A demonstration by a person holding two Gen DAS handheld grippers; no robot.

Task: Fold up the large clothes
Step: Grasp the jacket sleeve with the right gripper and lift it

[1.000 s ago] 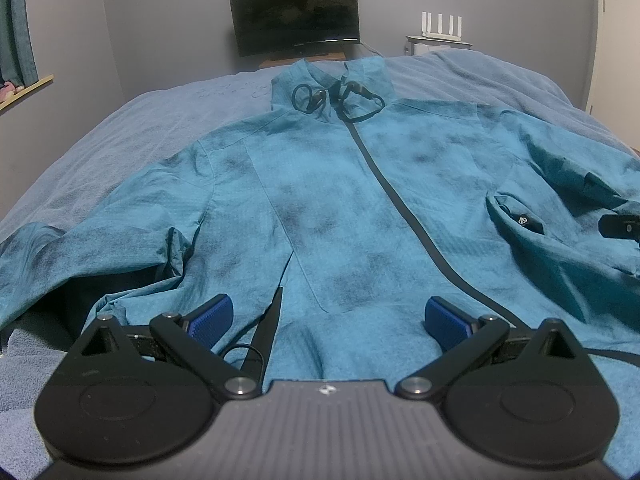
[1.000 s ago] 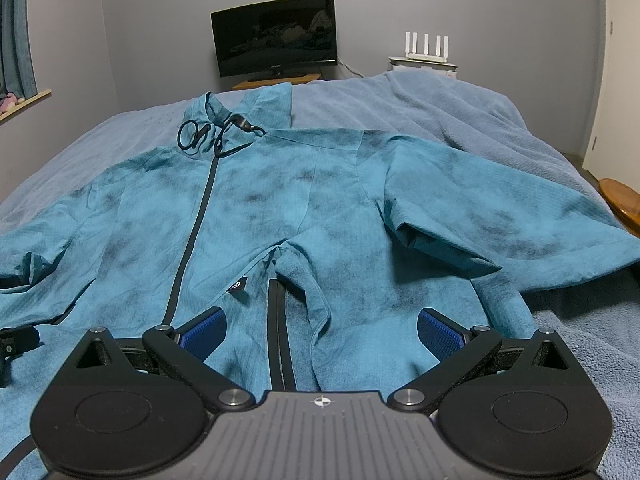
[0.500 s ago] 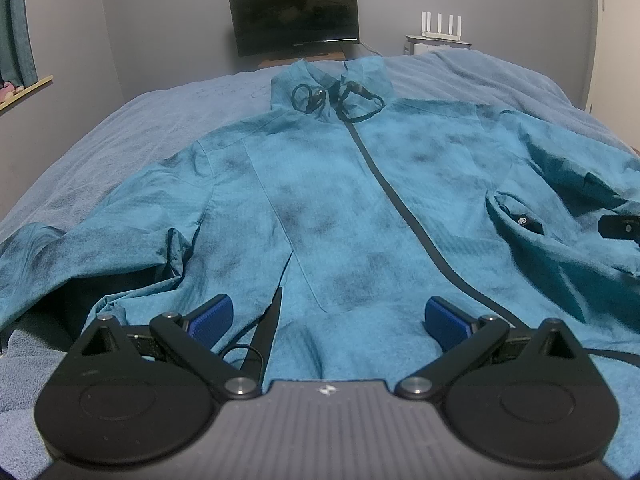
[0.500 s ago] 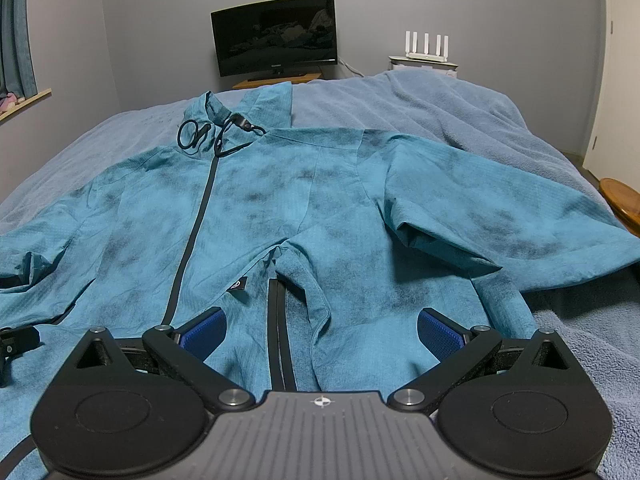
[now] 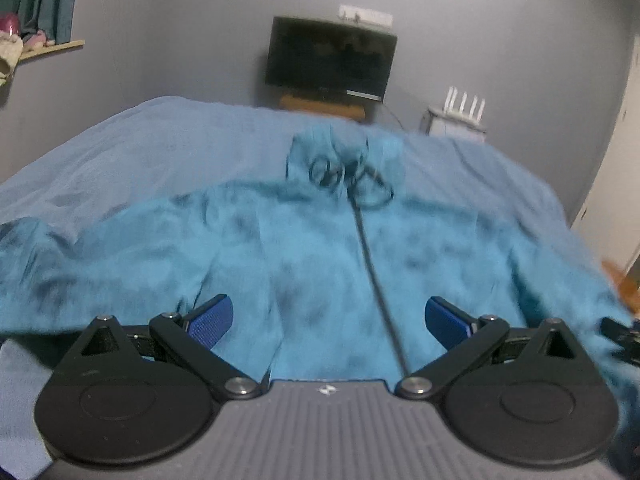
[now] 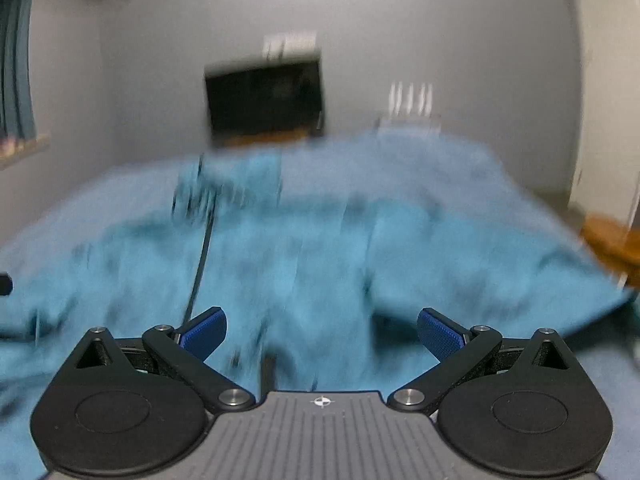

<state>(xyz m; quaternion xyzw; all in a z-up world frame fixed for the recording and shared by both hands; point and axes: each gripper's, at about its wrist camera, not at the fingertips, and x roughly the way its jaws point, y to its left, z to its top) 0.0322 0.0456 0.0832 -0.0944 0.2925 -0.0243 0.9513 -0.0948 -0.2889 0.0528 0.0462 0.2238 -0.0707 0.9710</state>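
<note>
Though blurred, mottled teal jacket (image 5: 312, 264) seemingly flat; both grippers (image 5: 327, 318) (image 6: 321, 328) spread wide, empty.

Dim, even room light is falling; motion blur is smearing both views, worse in the right, and fisheye edges are bending.

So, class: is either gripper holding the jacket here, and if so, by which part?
Nothing is held. The left gripper and right gripper both stand open above the jacket, near its hem, with no cloth between their blue pads.
</note>
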